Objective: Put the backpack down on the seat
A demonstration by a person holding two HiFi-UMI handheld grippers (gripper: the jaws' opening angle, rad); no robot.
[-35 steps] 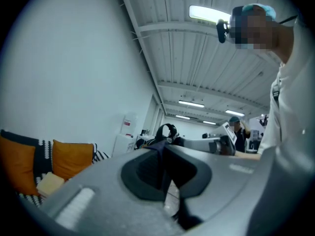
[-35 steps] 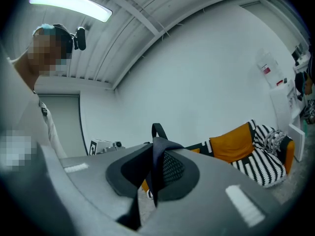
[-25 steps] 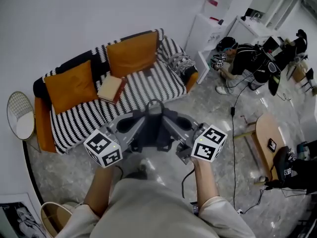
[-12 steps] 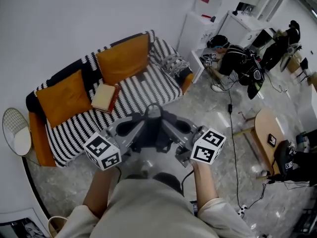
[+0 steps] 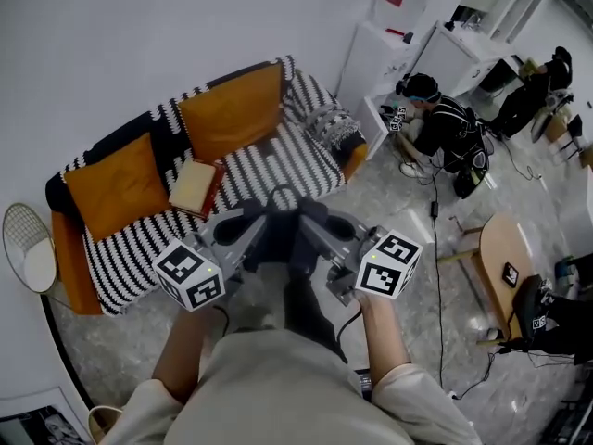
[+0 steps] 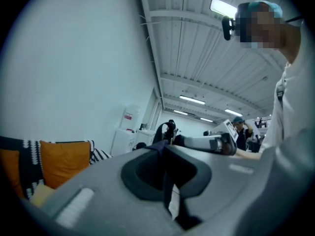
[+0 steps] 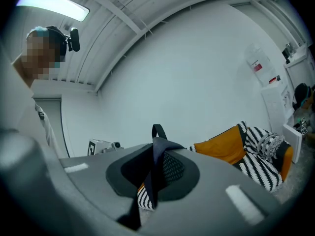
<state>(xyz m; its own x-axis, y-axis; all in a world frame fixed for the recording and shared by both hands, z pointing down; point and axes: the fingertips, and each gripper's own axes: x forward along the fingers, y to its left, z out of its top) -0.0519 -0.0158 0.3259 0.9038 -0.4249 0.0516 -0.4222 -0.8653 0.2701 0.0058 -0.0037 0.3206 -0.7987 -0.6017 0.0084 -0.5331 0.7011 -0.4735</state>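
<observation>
The striped sofa (image 5: 278, 170) carries two orange cushions (image 5: 116, 174) (image 5: 232, 109), a flat tan object (image 5: 195, 185) — and a patterned pillow (image 5: 329, 123).

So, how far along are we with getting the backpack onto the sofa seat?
Done: the backpack is lifted, the left gripper and right gripper each shut on a strap. In hand: it hangs between them, apparently just short of the sofa. Left: bring it over the striped seat, set it down and let go.
</observation>
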